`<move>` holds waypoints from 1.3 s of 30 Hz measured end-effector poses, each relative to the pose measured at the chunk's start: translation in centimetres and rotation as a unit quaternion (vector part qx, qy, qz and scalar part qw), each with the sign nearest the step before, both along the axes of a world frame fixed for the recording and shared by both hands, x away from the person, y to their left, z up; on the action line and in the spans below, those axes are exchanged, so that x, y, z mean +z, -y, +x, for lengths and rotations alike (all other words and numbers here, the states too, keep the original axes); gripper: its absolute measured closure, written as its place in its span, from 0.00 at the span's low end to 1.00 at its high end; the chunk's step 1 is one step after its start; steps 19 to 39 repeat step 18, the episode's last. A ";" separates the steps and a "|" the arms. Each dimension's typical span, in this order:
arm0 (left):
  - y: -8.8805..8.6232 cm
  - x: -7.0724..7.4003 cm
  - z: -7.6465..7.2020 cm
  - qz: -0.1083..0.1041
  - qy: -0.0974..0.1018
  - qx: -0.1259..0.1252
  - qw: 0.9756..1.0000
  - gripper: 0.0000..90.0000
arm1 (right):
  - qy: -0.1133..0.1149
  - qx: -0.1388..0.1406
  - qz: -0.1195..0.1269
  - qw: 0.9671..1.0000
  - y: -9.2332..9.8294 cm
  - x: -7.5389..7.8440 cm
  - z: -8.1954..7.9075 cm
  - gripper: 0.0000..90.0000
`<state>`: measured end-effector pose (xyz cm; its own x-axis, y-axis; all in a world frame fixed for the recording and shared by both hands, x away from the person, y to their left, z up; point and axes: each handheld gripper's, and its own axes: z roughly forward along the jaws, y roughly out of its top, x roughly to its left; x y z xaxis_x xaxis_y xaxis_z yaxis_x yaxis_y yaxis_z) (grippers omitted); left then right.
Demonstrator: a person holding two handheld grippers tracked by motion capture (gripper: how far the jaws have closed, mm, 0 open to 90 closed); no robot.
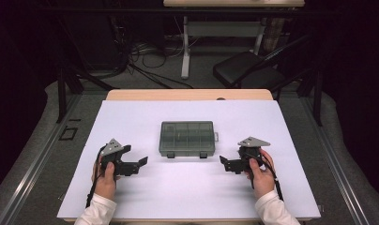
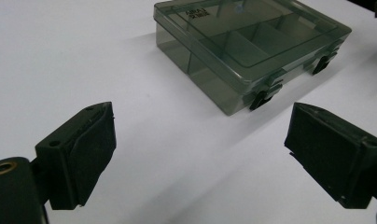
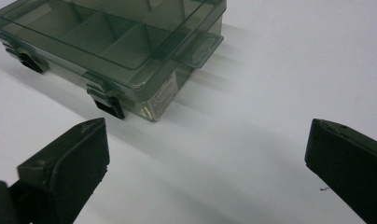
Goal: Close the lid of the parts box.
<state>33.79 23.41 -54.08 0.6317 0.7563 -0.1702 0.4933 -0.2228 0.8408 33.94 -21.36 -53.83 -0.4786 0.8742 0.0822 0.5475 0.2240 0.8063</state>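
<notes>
A translucent grey compartment box (image 1: 186, 138) lies with its lid down in the middle of the white table cover (image 1: 192, 192). Two black latches (image 2: 263, 95) are on its near side and a clear tab (image 3: 198, 46) sticks out of its right end. My left gripper (image 1: 137, 165) rests low to the box's near left, a hand around it, its jaws pointing in towards the middle. In the left gripper view it (image 2: 200, 126) is open and empty, with the box (image 2: 252, 42) ahead. My right gripper (image 1: 226, 165) mirrors it to the near right. It (image 3: 207, 140) is wide open and empty, short of the box (image 3: 107, 37).
The wooden table edge (image 1: 187, 94) shows behind the white cover. Beyond the table stand a black chair (image 1: 244, 68), a desk leg (image 1: 185, 51) and floor cables (image 1: 145, 56). Bare white surface lies between the two grippers and in front of the box.
</notes>
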 end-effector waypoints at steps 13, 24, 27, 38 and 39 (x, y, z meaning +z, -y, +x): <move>-0.4 -0.1 0.1 -0.004 0.002 0.011 1.000 0.09 | -0.002 -0.003 0.002 1.000 0.1 -0.3 0.1 0.00; -0.4 0.0 0.1 -0.005 0.002 0.013 1.000 0.09 | -0.002 -0.005 0.003 1.000 0.2 -0.2 0.2 0.00; -0.4 0.0 0.1 -0.005 0.002 0.013 1.000 0.09 | -0.002 -0.005 0.003 1.000 0.2 -0.2 0.2 0.00; -0.4 0.0 0.1 -0.005 0.002 0.013 1.000 0.09 | -0.002 -0.005 0.003 1.000 0.2 -0.2 0.2 0.00; -0.4 0.0 0.1 -0.005 0.002 0.013 1.000 0.09 | -0.002 -0.005 0.003 1.000 0.2 -0.2 0.2 0.00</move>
